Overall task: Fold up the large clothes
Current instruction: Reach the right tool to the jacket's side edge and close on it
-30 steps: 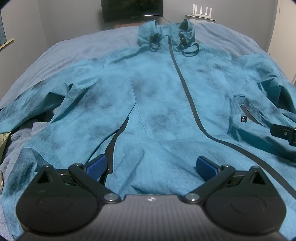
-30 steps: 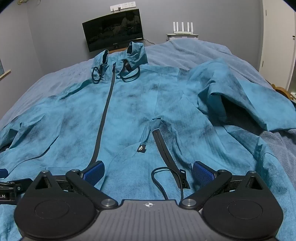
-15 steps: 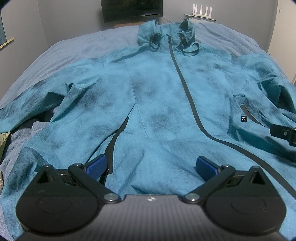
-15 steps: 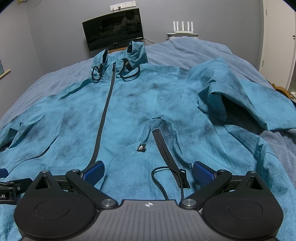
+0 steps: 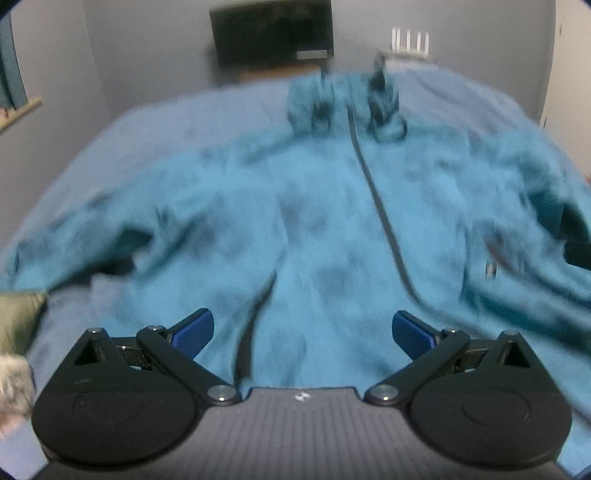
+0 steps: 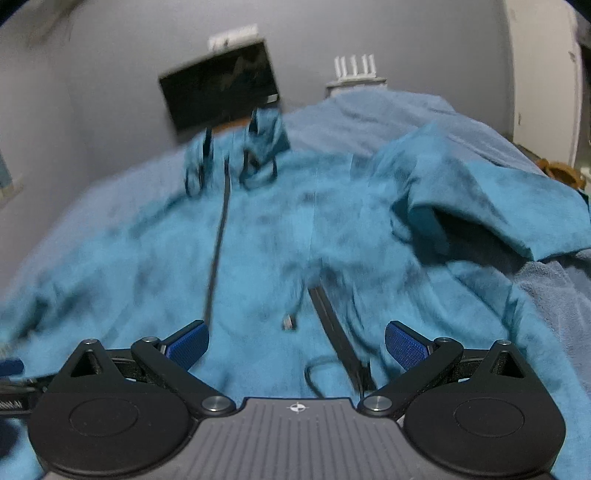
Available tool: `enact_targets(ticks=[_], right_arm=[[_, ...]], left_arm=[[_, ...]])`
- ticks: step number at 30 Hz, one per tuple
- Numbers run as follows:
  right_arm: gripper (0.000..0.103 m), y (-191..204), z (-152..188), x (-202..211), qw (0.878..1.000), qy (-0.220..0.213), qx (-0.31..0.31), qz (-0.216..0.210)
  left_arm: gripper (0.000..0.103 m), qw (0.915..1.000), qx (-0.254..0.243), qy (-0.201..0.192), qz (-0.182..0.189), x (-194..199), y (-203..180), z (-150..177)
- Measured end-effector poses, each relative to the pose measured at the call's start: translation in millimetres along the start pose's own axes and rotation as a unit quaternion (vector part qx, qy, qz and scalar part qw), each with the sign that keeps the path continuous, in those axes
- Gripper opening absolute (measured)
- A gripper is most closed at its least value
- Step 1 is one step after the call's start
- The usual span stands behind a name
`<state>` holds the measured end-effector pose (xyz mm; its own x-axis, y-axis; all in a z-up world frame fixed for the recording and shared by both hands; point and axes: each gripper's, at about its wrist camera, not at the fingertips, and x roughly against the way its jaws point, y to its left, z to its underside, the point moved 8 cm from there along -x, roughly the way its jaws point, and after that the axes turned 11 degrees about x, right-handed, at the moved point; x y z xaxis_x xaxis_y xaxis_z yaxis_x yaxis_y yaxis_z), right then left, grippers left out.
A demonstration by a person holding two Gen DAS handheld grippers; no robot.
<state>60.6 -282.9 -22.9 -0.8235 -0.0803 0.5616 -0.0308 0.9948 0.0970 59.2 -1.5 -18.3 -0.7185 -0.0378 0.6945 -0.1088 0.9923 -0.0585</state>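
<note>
A teal jacket lies front-up and spread out on a bed, its long axis running from the hem at the near edge to the collar at the far end, towards the wall with the dark screen. The black zip runs along that axis, closed, from collar down towards the hem. Both views are blurred.

The left gripper is wide open and holds nothing; its blue pads stand over the lower front panel, left of the zip. The right gripper is also spread wide and empty, over the lower right panel, where a black pocket zip and a thin cord loop lie between the fingers.

One sleeve spreads out towards the bed's left edge; the other sleeve is humped up and folded over near the right edge. Bare blue cover shows beyond the collar and along both sides. An olive cloth sits at the near left corner.
</note>
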Motion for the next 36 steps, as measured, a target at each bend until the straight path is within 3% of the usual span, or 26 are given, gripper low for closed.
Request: enact_targets(ticks=[3, 7, 11, 14, 19, 24, 29, 36], right_arm=[[0.103, -29, -30, 25, 0.997, -0.060, -0.050, -0.005], [0.103, -83, -63, 49, 0.986, -0.144, -0.074, 0.050], [0.103, -151, -70, 32, 0.985, -0.089, -0.134, 0.065], [0.103, -198, -64, 21, 0.976, -0.081, -0.192, 0.067], [0.101, -268, -33, -24, 0.962, -0.055, -0.244, 0.114], [0.084, -310, -5, -61, 0.937, -0.060, -0.311, 0.148], [0.058, -342, 27, -84, 0.906, -0.070, -0.383, 0.163], [0.043, -378, 51, -107, 0.876, -0.095, -0.437, 0.183]], left_arm=[[0.103, 0.9990, 0.019, -0.035, 0.020, 14, -2, -36], [0.103, 0.9976, -0.002, -0.059, 0.036, 11, -18, -71], [0.103, 0.9987, -0.025, -0.026, 0.036, -22, -30, -67], [0.103, 0.9996, -0.014, -0.012, 0.020, -54, -23, -45], [0.103, 0.9984, -0.014, 0.050, 0.021, -96, -16, -9], [0.103, 0.9966, -0.054, 0.059, 0.021, -109, -29, 6], [0.103, 0.9924, -0.072, 0.096, 0.026, -130, -36, 15], [0.103, 0.9895, -0.052, 0.129, 0.039, -146, -32, 20]])
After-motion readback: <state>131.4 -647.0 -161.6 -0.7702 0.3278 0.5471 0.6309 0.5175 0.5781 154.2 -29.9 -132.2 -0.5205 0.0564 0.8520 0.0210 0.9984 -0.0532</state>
